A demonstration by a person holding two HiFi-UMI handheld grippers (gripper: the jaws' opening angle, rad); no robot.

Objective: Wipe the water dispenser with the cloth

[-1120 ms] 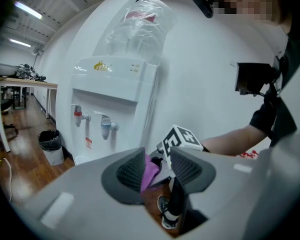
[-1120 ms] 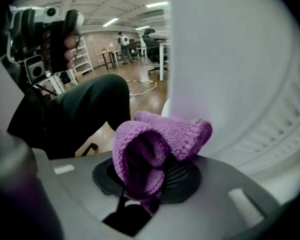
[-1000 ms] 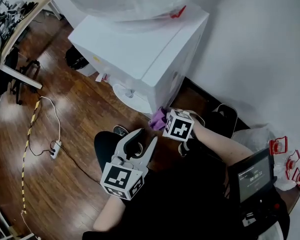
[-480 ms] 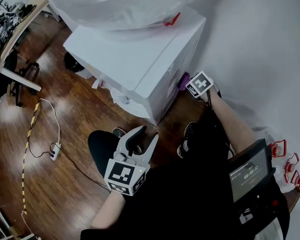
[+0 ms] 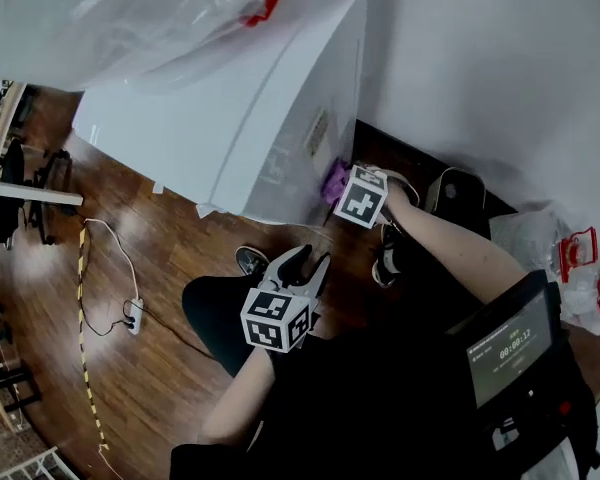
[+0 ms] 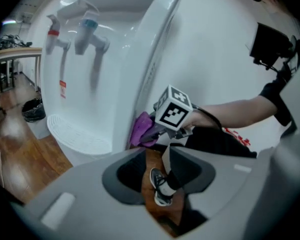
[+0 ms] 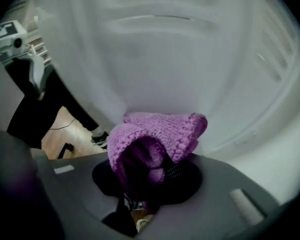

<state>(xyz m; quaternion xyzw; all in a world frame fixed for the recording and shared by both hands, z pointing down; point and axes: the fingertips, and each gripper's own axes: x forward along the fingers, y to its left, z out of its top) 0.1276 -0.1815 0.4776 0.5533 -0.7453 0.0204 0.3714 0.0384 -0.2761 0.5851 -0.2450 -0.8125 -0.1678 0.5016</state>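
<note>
- The purple knitted cloth [image 7: 155, 144] is bunched at the low part of the white side wall of the water dispenser [image 5: 250, 138]. Whether it really touches the wall, I cannot tell.
- My right gripper [image 5: 342, 184] is clamped on the cloth and points down toward that wall, so it is the nearer hand.
- The wall rises above the cloth, so I judge the next stroke goes upward along it.
- My left gripper [image 5: 312, 261] has its jaws a little apart with nothing between them, farther from the dispenser.

Right tool [image 5: 342, 186] with cloth [image 5: 332, 178]: moved from dispenser [image 5: 230, 138] front corner onto side panel, then lower. Left tool [image 5: 310, 260]: now nearer right tool.
</note>
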